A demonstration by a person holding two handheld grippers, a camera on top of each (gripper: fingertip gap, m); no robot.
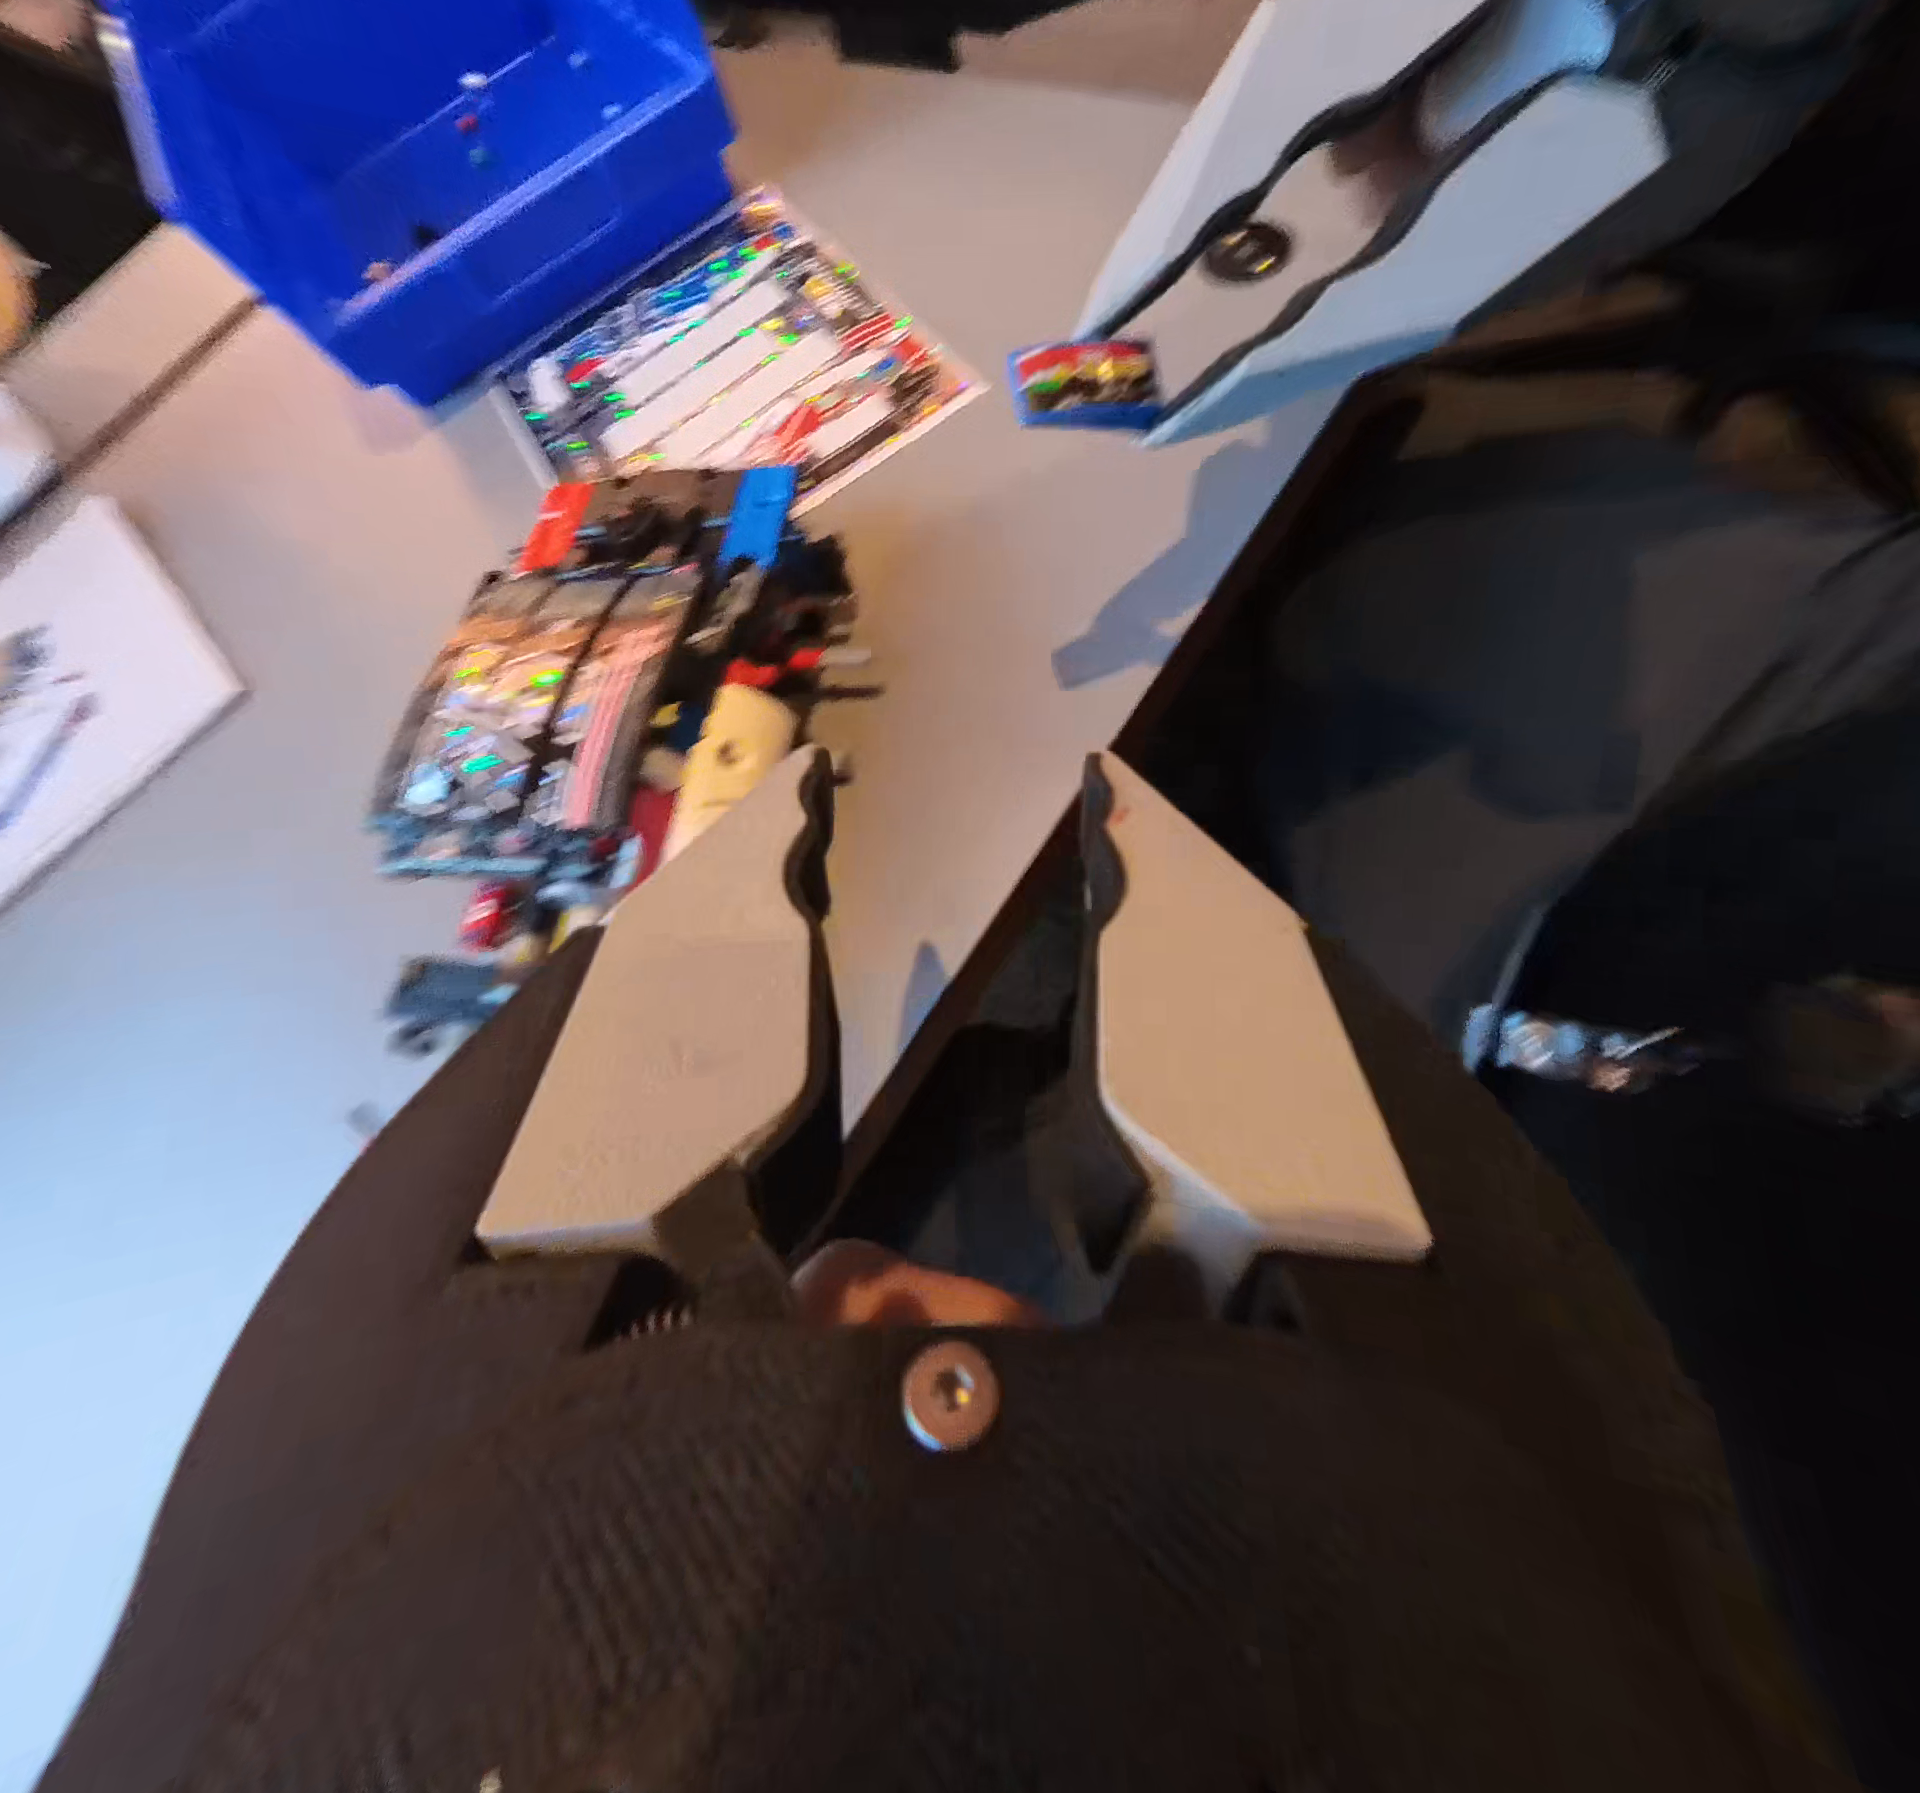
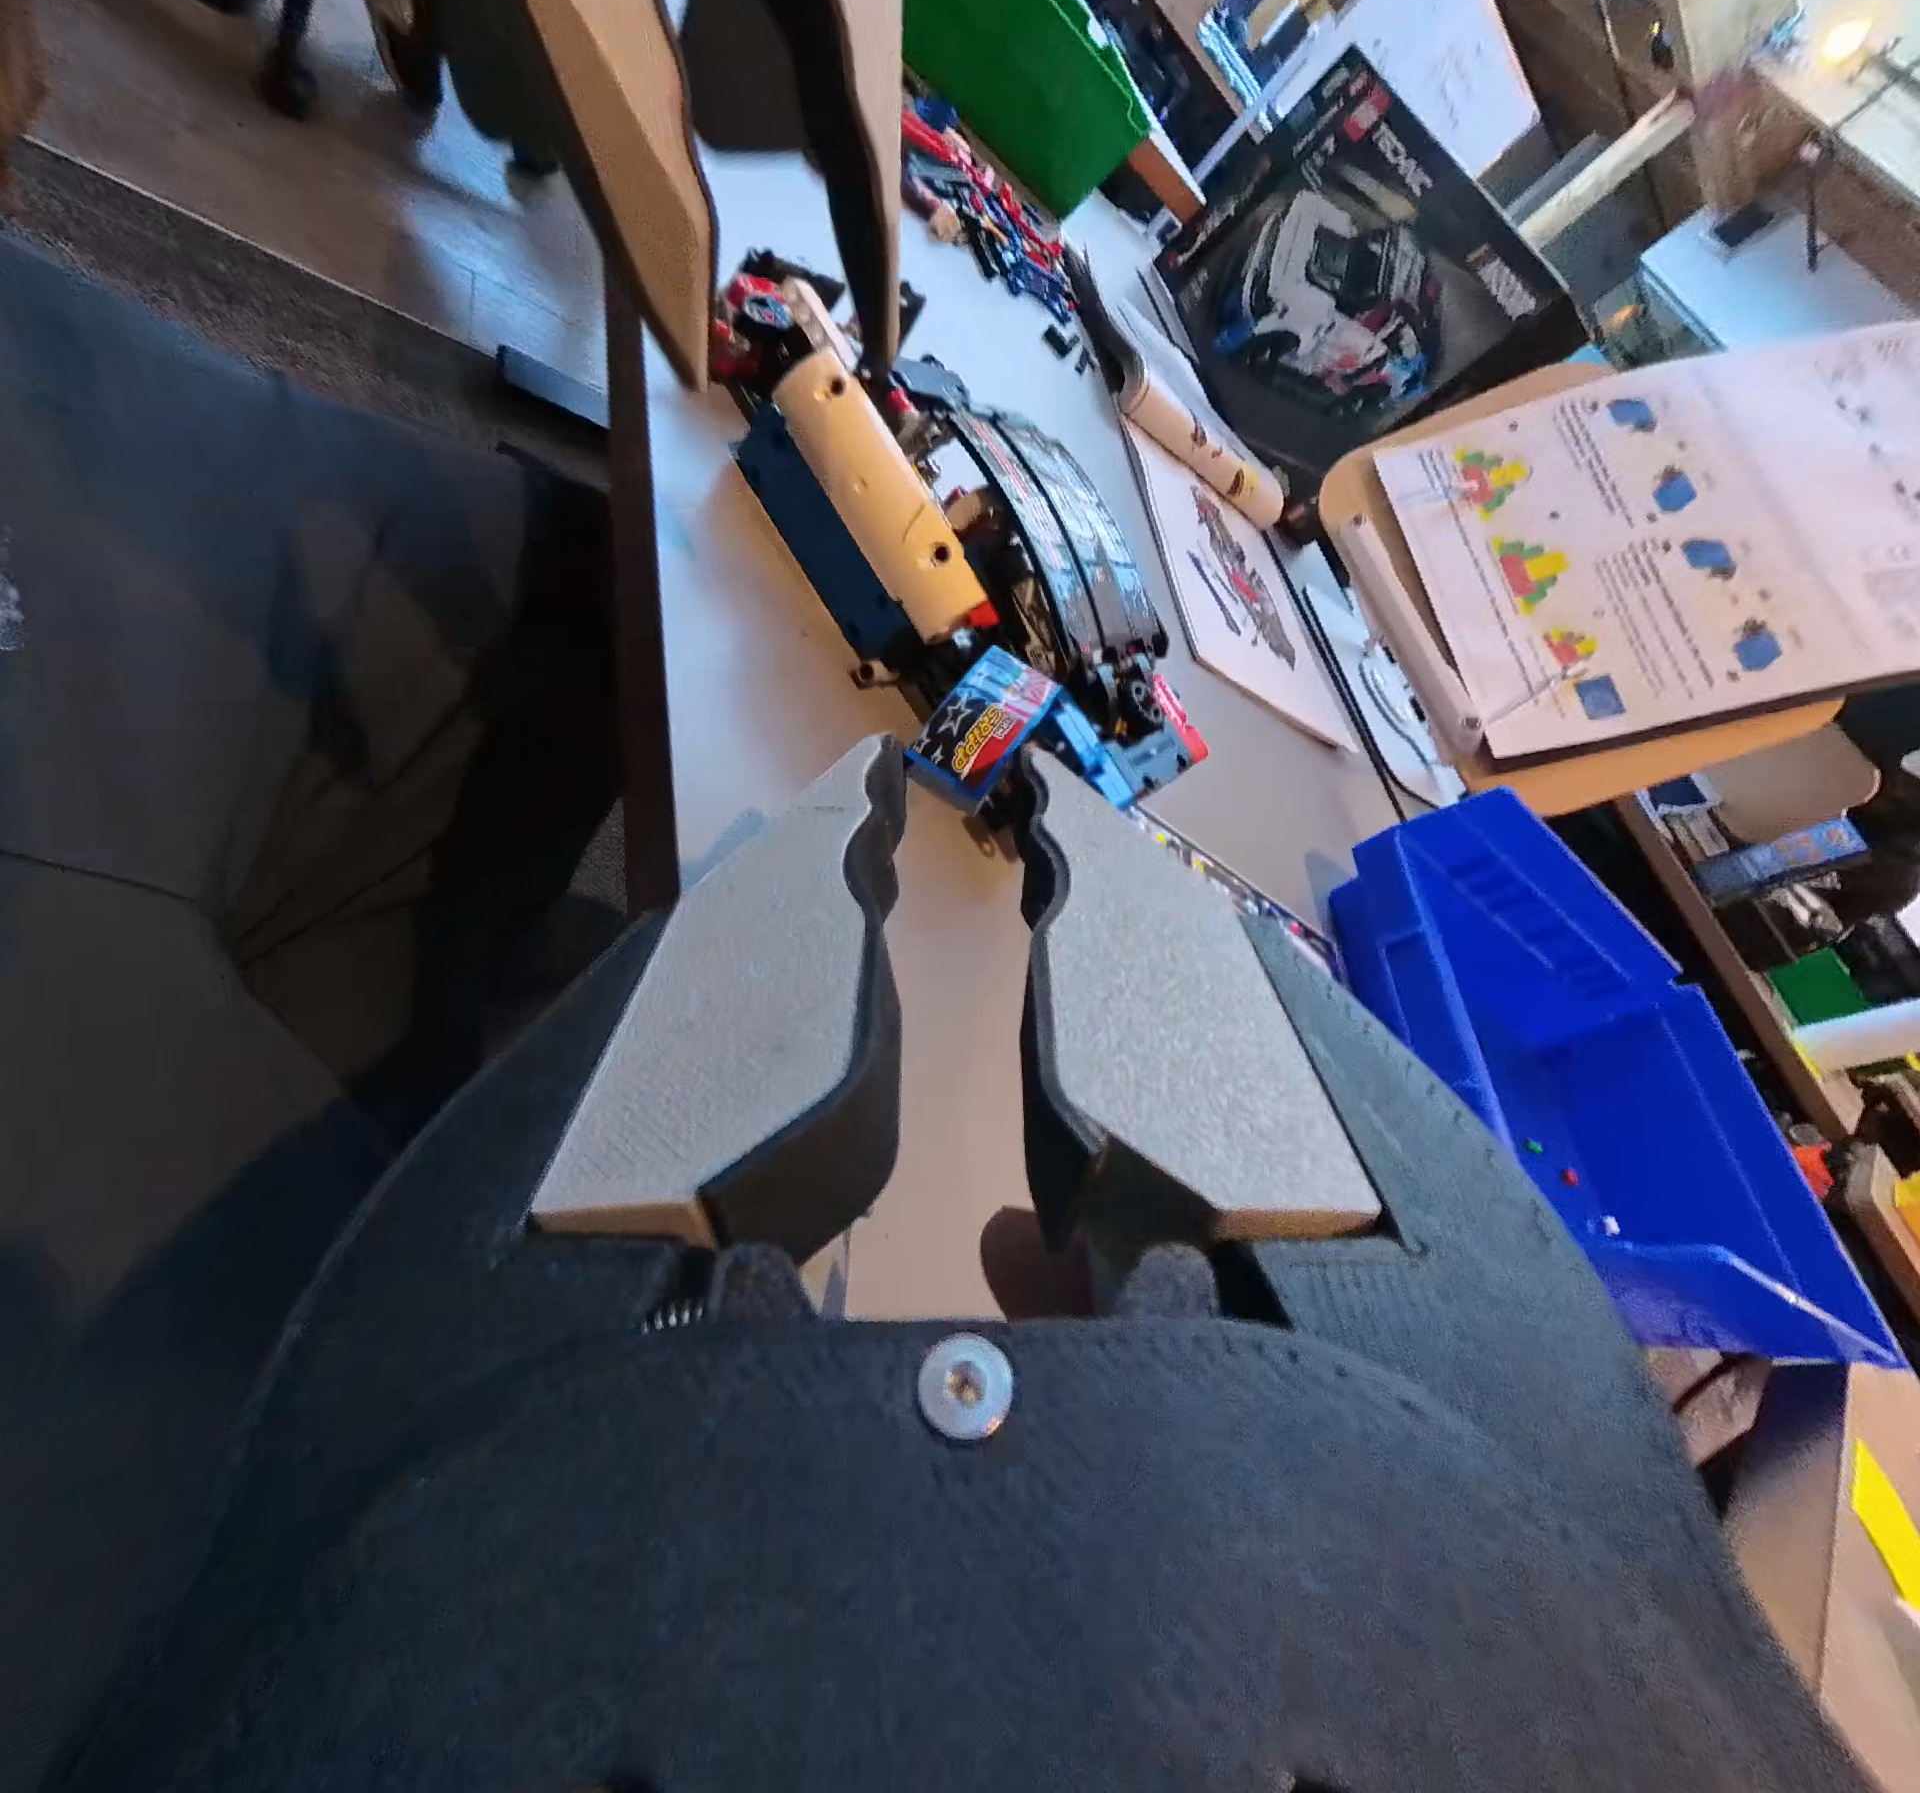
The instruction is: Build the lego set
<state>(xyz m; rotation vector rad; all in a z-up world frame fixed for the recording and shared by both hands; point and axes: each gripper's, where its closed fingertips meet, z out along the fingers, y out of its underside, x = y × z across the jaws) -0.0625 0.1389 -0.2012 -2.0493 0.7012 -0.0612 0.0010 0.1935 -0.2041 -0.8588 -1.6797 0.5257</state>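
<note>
A partly built lego car [image 1: 623, 683] with dark stickered panels and a cream side piece lies on the white table [image 1: 987, 216]. It also shows in the right wrist view [image 2: 883, 496]. My left gripper [image 1: 956, 787] is open and empty, just right of the car at the table's edge. In the right wrist view the left gripper [image 2: 784, 361] hangs over the car's far end. My right gripper [image 2: 961, 772] is shut on a small blue stickered piece [image 2: 982, 730], held above the table near the car's end. The left wrist view shows that piece [image 1: 1086, 382] at the right gripper's tips [image 1: 1132, 382].
A blue bin [image 1: 416, 112] with a few small parts stands behind a sticker sheet [image 1: 748, 361]; the bin also shows in the right wrist view [image 2: 1558, 1016]. An instruction booklet [image 2: 1236, 580], the set's box [image 2: 1351, 268], a clipboard with a printed page [image 2: 1662, 528] and a green bin [image 2: 1008, 81] lie beyond. The left gripper's tips are roughly 9 cm from the right gripper's.
</note>
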